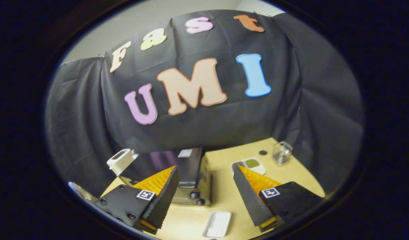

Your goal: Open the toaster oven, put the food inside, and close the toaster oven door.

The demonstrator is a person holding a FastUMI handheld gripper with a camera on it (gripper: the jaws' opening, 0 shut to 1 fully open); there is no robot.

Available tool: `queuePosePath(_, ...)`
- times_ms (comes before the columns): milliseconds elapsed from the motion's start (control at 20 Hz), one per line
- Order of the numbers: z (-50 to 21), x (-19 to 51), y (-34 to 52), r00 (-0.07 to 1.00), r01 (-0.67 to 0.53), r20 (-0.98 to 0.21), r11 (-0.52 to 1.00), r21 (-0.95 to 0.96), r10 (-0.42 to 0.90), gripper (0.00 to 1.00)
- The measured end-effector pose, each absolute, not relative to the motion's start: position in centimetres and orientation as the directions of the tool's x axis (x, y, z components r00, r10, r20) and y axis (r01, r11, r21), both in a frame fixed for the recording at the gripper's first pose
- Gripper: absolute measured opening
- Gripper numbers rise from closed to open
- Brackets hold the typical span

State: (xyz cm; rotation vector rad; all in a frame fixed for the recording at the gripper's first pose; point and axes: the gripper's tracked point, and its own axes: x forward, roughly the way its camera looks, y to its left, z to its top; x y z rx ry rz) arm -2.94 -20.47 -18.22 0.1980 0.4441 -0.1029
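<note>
Tongs (204, 196) hang wide open above the table (221, 160), fingers spread and nothing between them. Below, between the two fingers and nearer the left one, sits the oven (191, 180), seen from above: dark top, pale front, two knobs (197, 198) low on the face. Whether its door is shut I cannot tell from up here, though nothing looks swung out. Beyond the right finger lies a plate (254, 164) with something green and something dark on it, likely the food. A small white tray (217, 224) lies on the table just in front of the oven, and a glass jar (282, 153) stands farther back to the right.

My guess is the oven is a heavy, stiff box that won't slide much, so the door handle along the front's upper edge is the place to grip, pinching it squarely since smooth metal may slip. The food looks light and soft; take it gently, or lift the plate by its rim.
</note>
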Motion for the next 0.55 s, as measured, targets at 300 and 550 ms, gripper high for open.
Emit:
queuePosePath(300,-6.3,-1.7,-30.6,0.950,0.203,-0.252,0.978,0.043,-0.186,0.99)
queuePosePath(550,-4.7,-1.3,-34.6,0.960,0.212,-0.188,0.977,0.004,-0.208,0.99)
